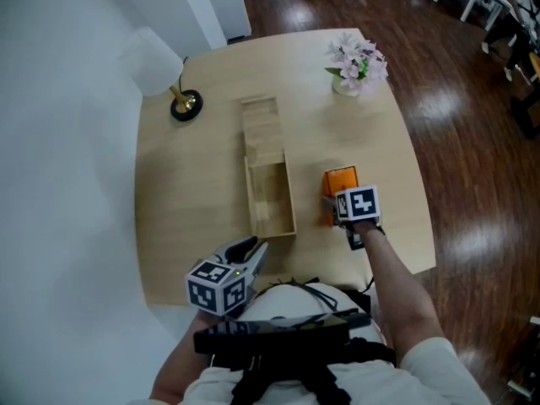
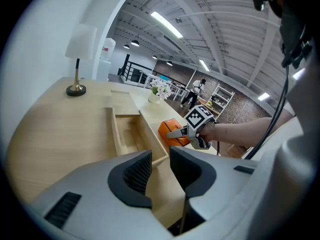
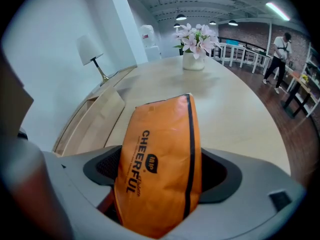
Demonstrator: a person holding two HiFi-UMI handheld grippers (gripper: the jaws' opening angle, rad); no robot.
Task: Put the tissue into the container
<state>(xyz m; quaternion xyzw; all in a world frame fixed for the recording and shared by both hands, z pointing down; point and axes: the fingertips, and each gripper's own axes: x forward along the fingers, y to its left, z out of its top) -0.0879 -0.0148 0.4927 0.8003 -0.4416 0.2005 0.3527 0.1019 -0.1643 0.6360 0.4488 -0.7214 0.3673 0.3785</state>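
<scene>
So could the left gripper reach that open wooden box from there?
Probably yes. The left gripper sits just short of the near end of the wooden box, jaws open and empty, and nothing stands between the two.

A white-shaded lamp (image 1: 156,64) on a brass base is standing at the upper left of the pale wooden table (image 1: 194,201), and a vase of pink flowers (image 1: 356,64) is sitting near its upper right corner. Dark glossy floor (image 1: 472,142) is filling the frame's right side and a white wall (image 1: 59,184) its left. A person (image 3: 279,59) is standing far off at the upper right of the right gripper view.
</scene>
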